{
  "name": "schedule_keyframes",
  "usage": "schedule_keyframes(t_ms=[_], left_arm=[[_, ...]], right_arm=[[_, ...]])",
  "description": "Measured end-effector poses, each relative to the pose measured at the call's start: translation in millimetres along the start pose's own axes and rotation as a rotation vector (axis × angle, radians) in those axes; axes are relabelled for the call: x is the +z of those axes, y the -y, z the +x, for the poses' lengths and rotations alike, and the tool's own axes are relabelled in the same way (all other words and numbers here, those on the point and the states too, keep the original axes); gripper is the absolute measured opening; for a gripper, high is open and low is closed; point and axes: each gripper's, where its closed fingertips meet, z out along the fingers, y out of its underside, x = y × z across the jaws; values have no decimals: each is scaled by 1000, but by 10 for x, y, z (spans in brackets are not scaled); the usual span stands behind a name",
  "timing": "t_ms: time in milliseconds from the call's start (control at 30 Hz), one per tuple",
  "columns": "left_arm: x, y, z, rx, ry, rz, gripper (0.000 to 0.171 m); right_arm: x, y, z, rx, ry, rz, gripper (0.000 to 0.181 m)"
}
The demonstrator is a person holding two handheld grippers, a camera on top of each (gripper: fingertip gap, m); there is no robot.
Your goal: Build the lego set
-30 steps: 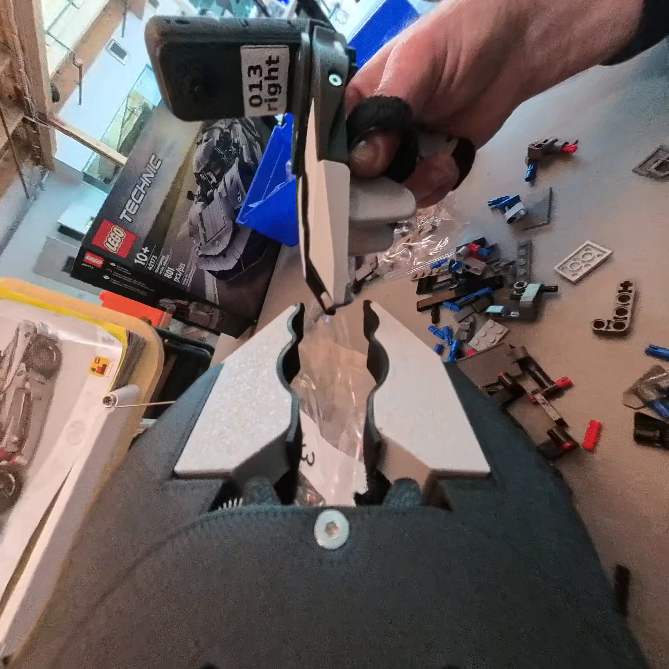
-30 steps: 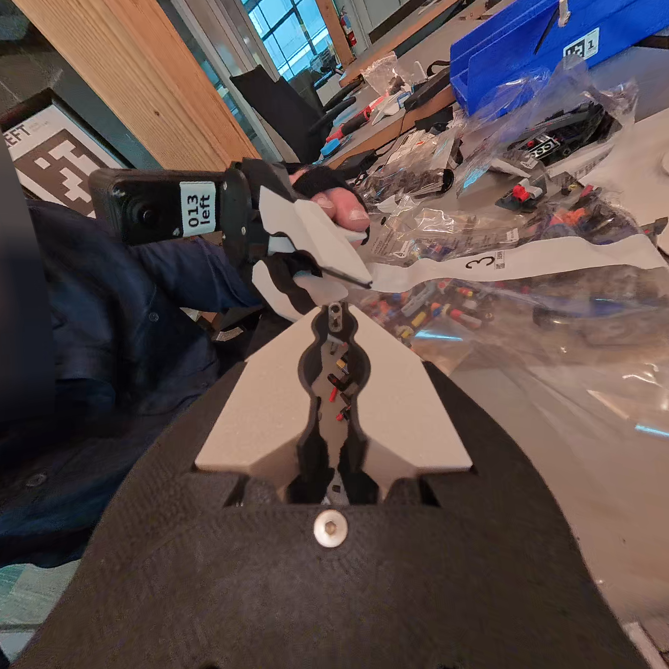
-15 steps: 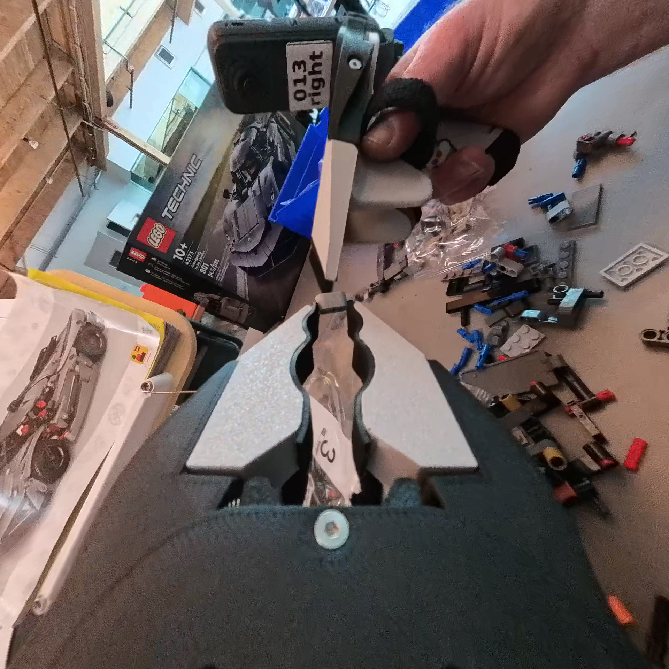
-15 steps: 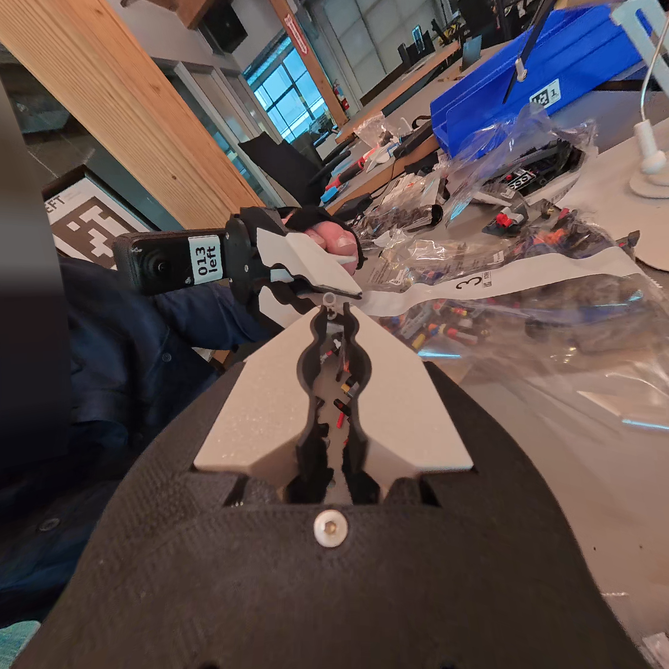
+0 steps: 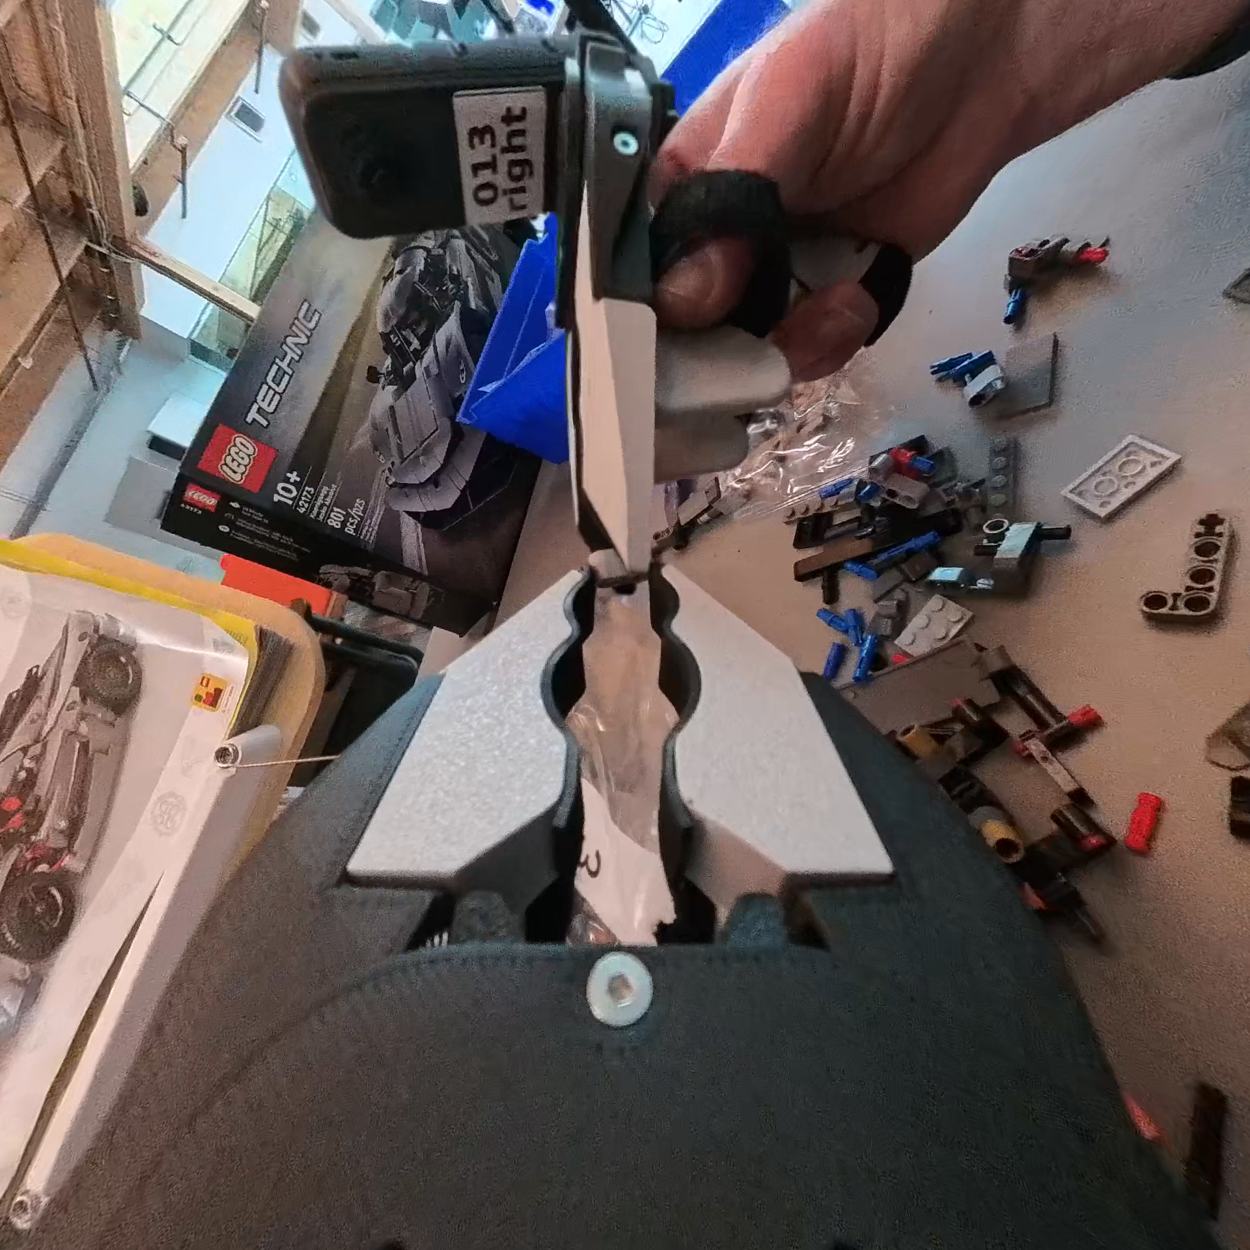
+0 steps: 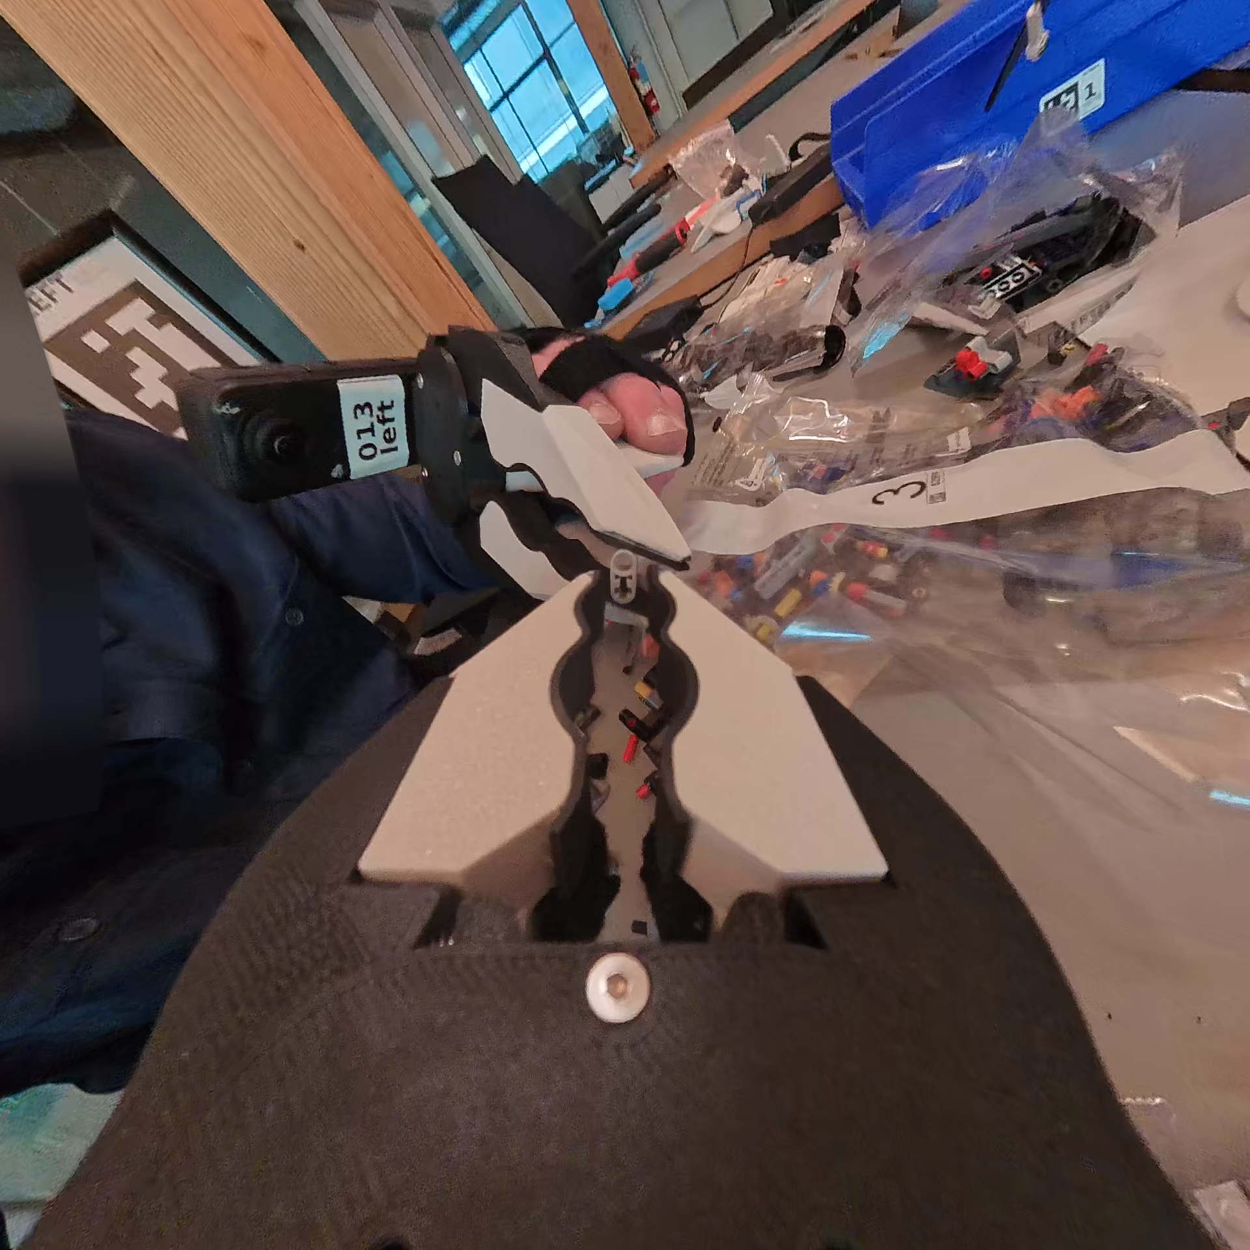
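Observation:
A small grey pin connector (image 6: 622, 573) sits at the tips of my right gripper (image 6: 622, 583), which is shut on it. My left gripper (image 5: 619, 576) meets it tip to tip and is also shut on the same grey piece (image 5: 609, 575). In the left wrist view the right gripper (image 5: 626, 551) comes down from above, held by a hand. In the right wrist view the left gripper (image 6: 666, 553) comes in from the left. A clear parts bag with a white strip (image 5: 622, 798) shows through the gap between the left jaws.
Loose blue, black, grey and red pieces (image 5: 899, 534) and a partly built black frame (image 5: 981, 737) lie on the grey table to the right. The set's box (image 5: 352, 433), instruction booklet (image 5: 88, 710) and blue bin (image 6: 981, 101) stand at the left and back. Several parts bags (image 6: 947, 575) lie right.
My left gripper was open a second ago and has shut on the grey piece held by the right gripper. Both grippers stay tip to tip and have shifted slightly.

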Motion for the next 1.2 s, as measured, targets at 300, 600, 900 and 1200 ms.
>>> schedule_keyframes(t_ms=[300, 600, 900, 1200], left_arm=[[-102, -559, -196, -92, -50, -200, 37], [-195, -765, -194, -201, -125, -275, 36], [-146, -818, -202, -223, -123, -305, 32], [-241, -798, -284, -282, -125, -283, 34]], right_arm=[[-199, -16, 320, -99, -250, -26, 4], [-155, -24, 411, -231, -443, -139, 4], [-50, -319, 710, -128, -500, -307, 4], [292, -171, 778, -193, -525, -341, 4]])
